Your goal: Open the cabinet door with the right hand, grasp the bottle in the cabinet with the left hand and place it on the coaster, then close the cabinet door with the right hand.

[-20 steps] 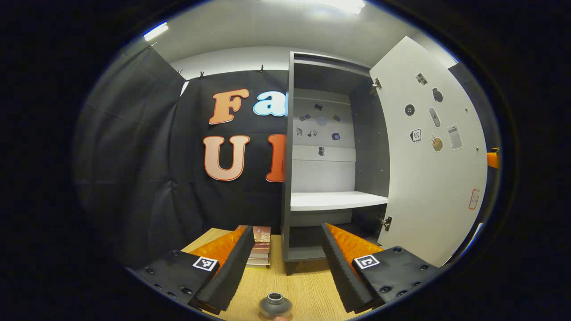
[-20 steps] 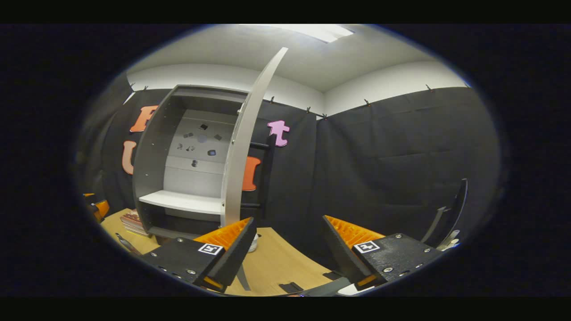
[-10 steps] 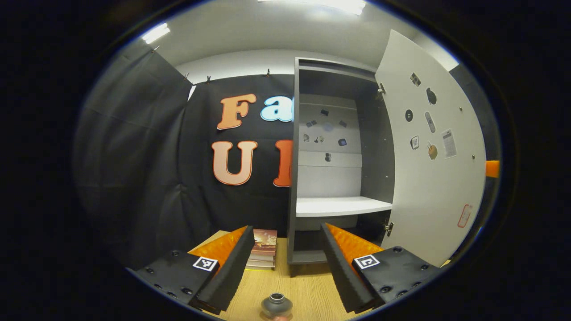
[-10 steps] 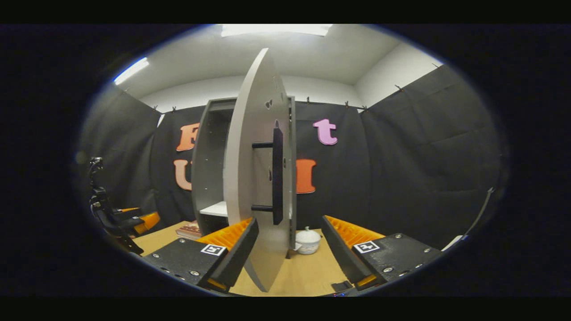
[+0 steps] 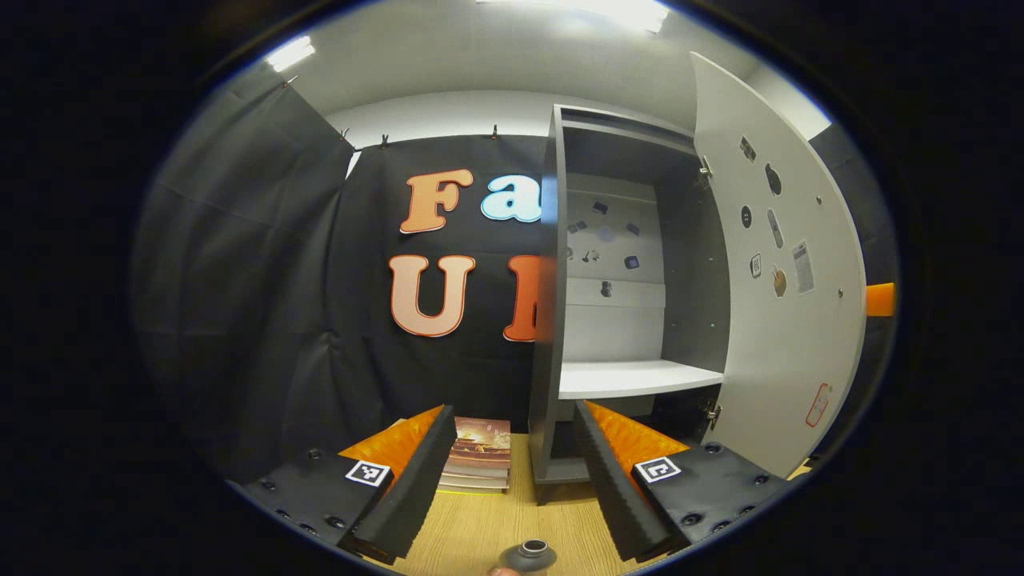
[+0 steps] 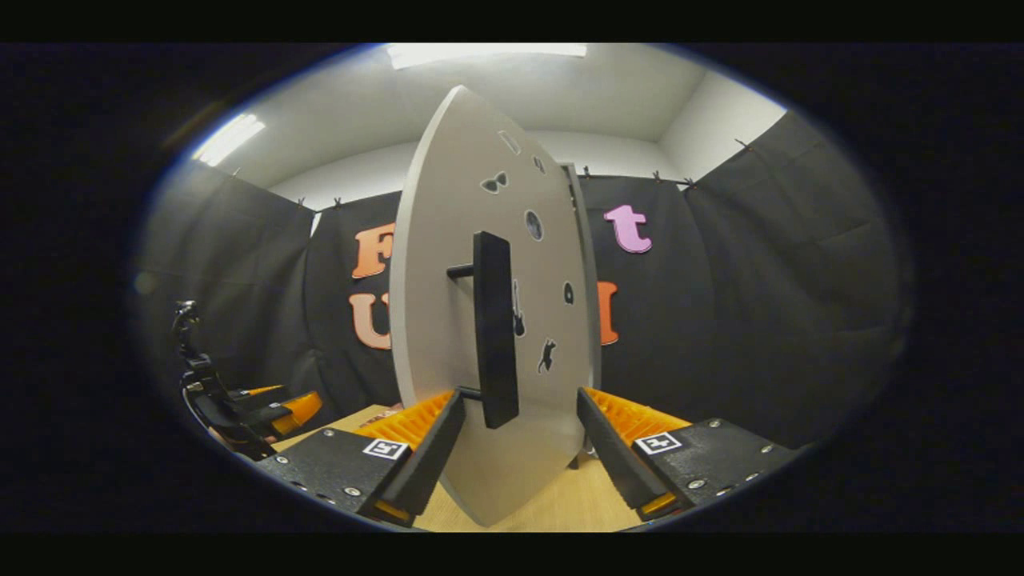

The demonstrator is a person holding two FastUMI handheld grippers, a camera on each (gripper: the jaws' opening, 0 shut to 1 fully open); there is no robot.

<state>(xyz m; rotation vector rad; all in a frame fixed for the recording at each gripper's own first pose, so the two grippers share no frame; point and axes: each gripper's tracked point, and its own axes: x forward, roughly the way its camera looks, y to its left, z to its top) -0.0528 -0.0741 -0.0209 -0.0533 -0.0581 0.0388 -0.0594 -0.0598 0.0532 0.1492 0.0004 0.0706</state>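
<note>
bottle [image 5: 528, 554] cut off (coaster hidden), door [image 6: 488, 320] ajar

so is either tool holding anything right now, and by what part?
Nothing held. Left tool open and empty; right tool open, fingers either side of the black bar handle.

bottle [image 5: 528, 555]: cut off below | cabinet door [image 6: 488, 320]: hides cabinet interior
</note>
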